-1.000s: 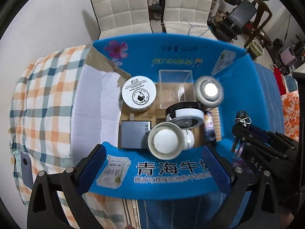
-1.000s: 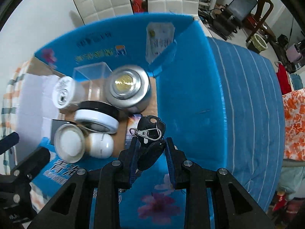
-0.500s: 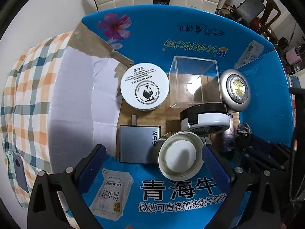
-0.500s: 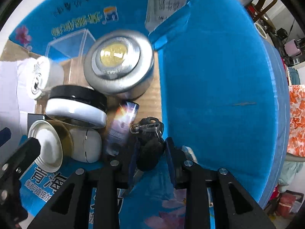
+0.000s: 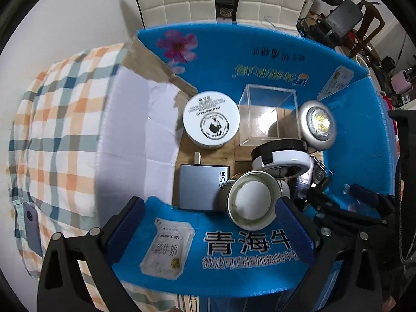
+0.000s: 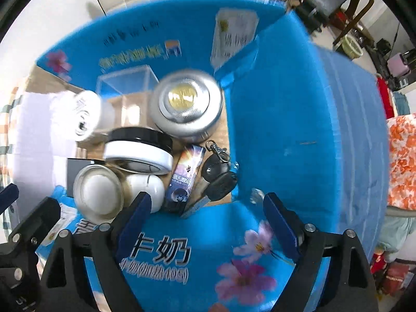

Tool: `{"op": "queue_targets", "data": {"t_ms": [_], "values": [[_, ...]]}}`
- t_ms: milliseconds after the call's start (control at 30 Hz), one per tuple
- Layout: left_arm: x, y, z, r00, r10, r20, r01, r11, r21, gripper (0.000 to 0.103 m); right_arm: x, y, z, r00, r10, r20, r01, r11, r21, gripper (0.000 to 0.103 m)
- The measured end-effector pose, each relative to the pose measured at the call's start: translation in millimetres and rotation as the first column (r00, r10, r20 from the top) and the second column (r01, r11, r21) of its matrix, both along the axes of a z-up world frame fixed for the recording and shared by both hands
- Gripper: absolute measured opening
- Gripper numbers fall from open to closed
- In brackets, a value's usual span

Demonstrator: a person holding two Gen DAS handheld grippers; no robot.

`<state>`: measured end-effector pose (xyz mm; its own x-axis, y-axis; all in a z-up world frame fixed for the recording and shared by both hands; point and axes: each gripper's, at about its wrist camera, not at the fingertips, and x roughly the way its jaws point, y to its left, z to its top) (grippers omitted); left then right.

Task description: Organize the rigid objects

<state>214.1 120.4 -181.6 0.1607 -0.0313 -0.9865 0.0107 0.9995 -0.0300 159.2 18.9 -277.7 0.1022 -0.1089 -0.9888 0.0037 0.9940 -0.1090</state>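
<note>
The right gripper [image 6: 205,205] hangs with fingers spread and empty above the keys [image 6: 217,174], which lie in the blue box [image 6: 280,119] beside a small carton [image 6: 183,176]. Only the left view shows the grey charger [image 5: 200,187] whole, with the left gripper [image 5: 208,223] gaping wide over the box's near wall.

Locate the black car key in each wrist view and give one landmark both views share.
Left wrist view: the black car key shows only partly at the box's right edge, just right of the black-and-white jar, mostly hidden.
Right wrist view: the key lies in plain sight near the centre on the box floor, right of the small printed carton.
Shared landmark: the silver round tin in the blue box's far right corner.
</note>
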Motion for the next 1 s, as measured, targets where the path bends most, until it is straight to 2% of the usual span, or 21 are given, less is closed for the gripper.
{"op": "queue_targets", "data": {"t_ms": [67, 333, 533, 667, 1000], "values": [[-4, 0, 12, 1.000, -0.004, 0.017, 0.004, 1.000, 0.001, 0.103, -6, 1, 16, 1.000, -0.002, 0.019, 0.002, 1.000, 0.007, 0.090], [-40, 2, 84, 0.995, 0.001, 0.103, 0.001, 1.000, -0.020, 0.103, -48, 0, 113, 0.990, -0.006, 0.138, -0.006, 0.997, 0.083, 0.091], [-71, 5, 150, 0.980, 0.019, 0.197, -0.012, 0.999, -0.038, 0.103, -92, -4, 194, 0.974, 0.007, 0.227, -0.036, 0.991, 0.126, 0.092], [-86, 4, 180, 0.968, 0.014, 0.250, -0.004, 0.999, -0.040, 0.103, -120, -2, 240, 0.960, 0.017, 0.279, -0.053, 0.991, 0.123, 0.092], [-123, 1, 224, 0.952, -0.003, 0.308, 0.016, 0.999, -0.039, 0.103, -169, -3, 298, 0.944, 0.046, 0.326, -0.093, 0.988, 0.127, 0.093]]}}
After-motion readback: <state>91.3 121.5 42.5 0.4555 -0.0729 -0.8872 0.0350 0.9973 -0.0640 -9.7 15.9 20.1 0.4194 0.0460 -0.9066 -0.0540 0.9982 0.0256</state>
